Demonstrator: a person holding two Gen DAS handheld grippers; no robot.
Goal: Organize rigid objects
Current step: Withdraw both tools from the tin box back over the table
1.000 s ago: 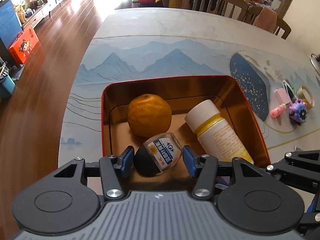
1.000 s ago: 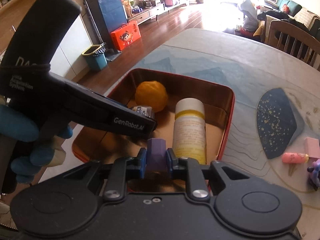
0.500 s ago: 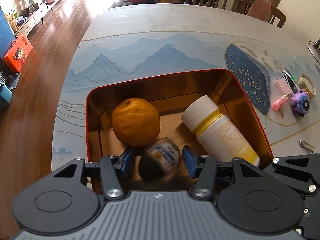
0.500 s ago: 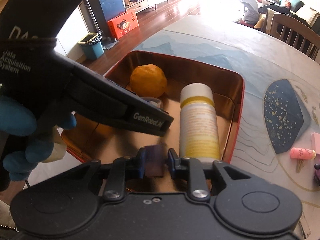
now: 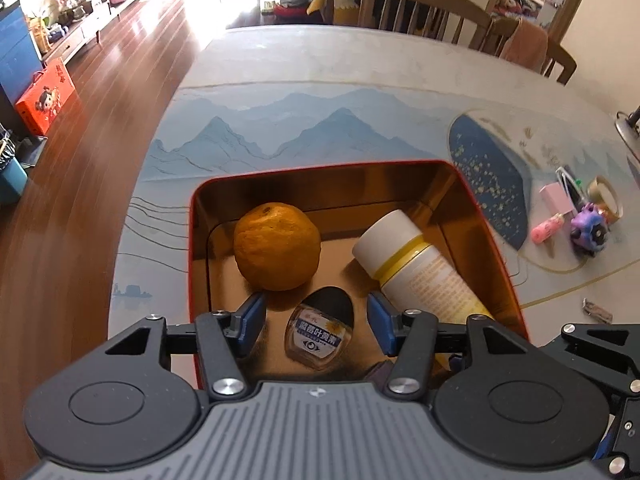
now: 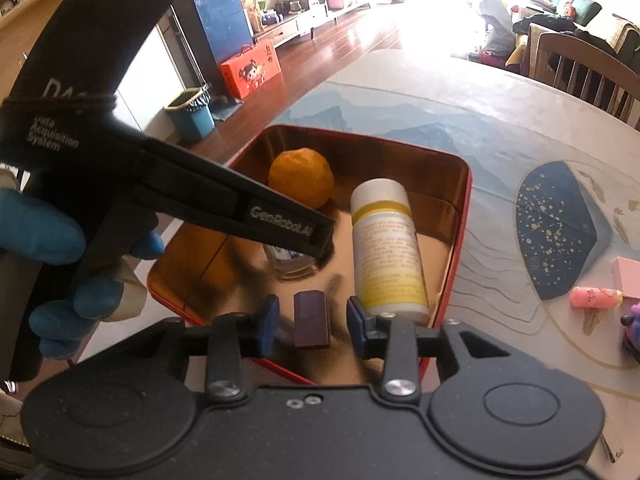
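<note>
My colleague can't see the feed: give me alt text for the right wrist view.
The right gripper, jaws opening, has a small purple block lying free between its pads inside a red-rimmed tin, beside a white bottle and an orange. The left gripper crosses in from the left.

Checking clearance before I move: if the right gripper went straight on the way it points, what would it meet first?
Probably the purple block lying between the right gripper's opening jaws on the tin's floor; depth is unclear.
</note>
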